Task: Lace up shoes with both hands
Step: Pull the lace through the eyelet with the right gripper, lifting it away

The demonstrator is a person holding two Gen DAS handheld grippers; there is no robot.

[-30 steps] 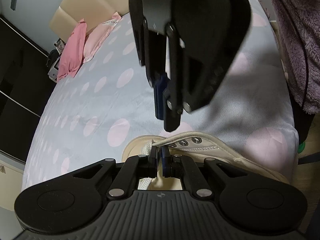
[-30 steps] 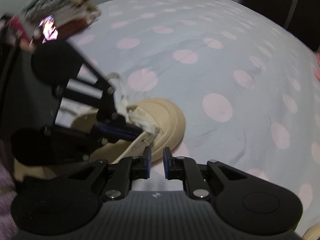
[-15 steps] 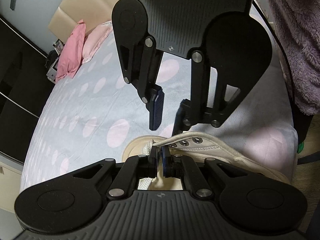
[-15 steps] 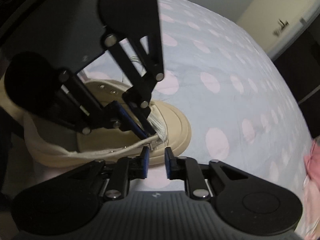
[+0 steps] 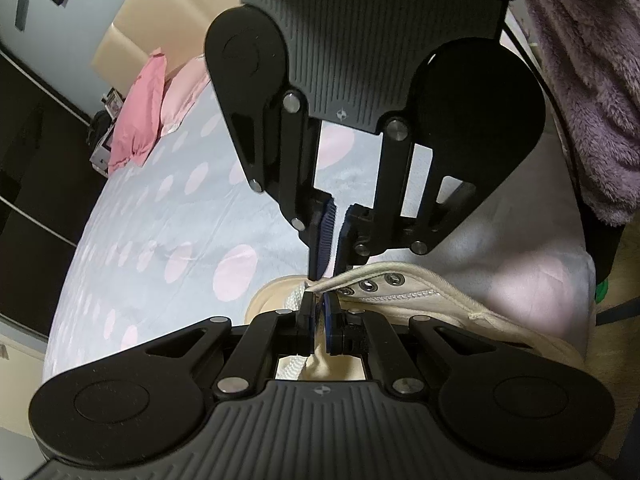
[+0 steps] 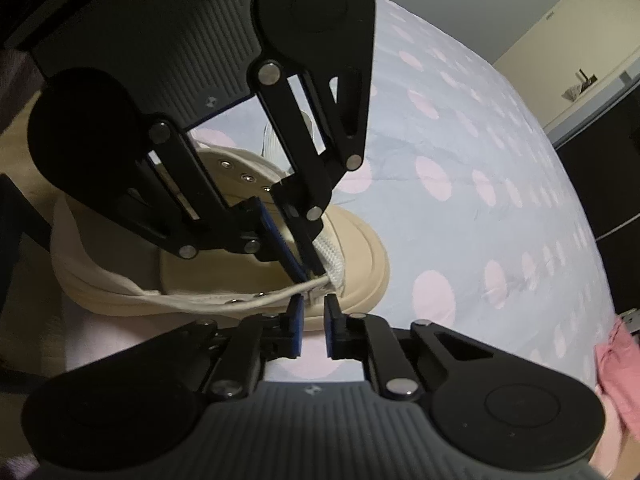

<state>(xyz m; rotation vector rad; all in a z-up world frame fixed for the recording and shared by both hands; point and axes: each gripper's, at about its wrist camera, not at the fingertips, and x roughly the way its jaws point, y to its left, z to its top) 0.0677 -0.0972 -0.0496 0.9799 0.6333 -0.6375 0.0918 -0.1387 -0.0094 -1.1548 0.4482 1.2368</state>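
Your left claw (image 5: pixel 318 322) is clamped on the shoe (image 5: pixel 420 300) at the toe end of the lacing: its two pads are nearly together with pale material pinched between them, just where the white lace (image 5: pixel 295 296) crosses the front eyelets. Whether the pads hold the lace itself or the edge of the eyelet flap, I cannot tell from either view.

Your right claw (image 6: pixel 311 330) stands apart, with a clear gap between its pads and nothing in it. It points at the same spot from the opposite side, close to the near flap edge and the lace (image 6: pixel 331 258), but not touching either as far as the right wrist view shows. In the left wrist view this claw (image 5: pixel 333 236) hangs just above the front eyelets.

The shoe is cream, lying on the bed (image 6: pixel 500 160), on a pale sheet with pink dots. Its toe points to the far side. The upper eyelets (image 5: pixel 370 286) on both flaps show bare; lace is seen only at the toe end.

Step in hand, as a judgement: the left claw steadies the front of the shoe or lace while the right claw lines up for a pickup. Next move likely calls for you to close the right claw on the free lace end and aim it at the nearest bare eyelet. Keep the left grip firm.

Pink pillows (image 5: pixel 140 108) lie far left, well apart.
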